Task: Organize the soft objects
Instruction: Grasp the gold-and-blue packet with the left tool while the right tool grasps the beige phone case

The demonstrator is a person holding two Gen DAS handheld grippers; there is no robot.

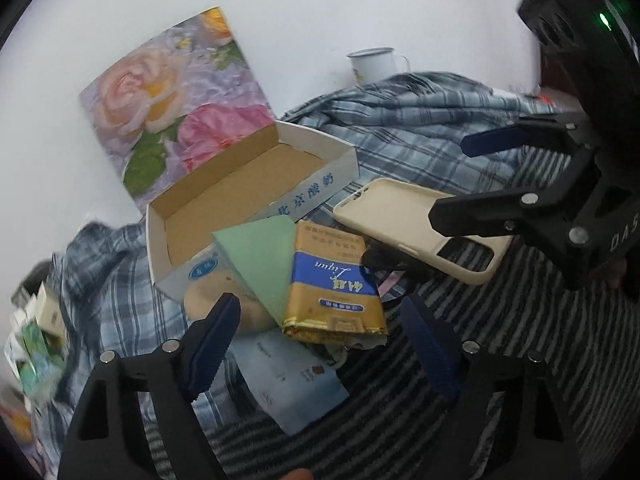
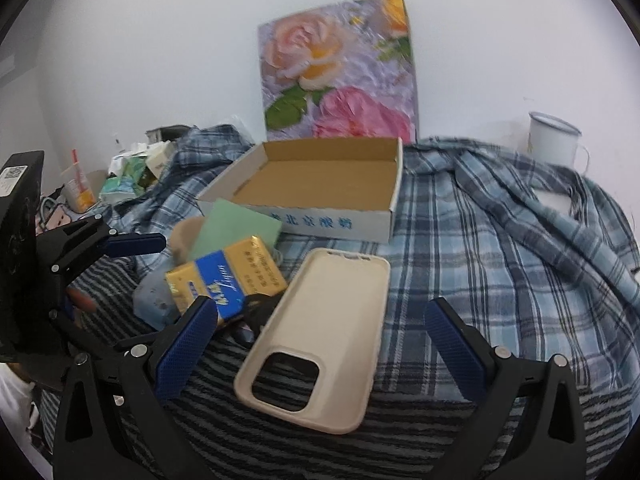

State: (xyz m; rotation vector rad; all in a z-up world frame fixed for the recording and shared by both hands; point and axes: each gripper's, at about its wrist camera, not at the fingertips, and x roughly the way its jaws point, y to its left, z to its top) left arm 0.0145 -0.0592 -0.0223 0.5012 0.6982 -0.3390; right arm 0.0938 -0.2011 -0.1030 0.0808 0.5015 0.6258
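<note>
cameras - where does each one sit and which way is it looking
Left wrist: on the left gripper, angled down at the gold packet and open box; shows its own open fingers and the right gripper.
Right wrist: on the right gripper, over the phone case; left gripper at left.
Shared: box, packet, case, floral picture.

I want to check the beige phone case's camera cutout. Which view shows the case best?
The right wrist view: the beige phone case lies whole between that gripper's open fingers, cutout nearest the lens. In the left wrist view the case is partly hidden behind the right gripper.
</note>
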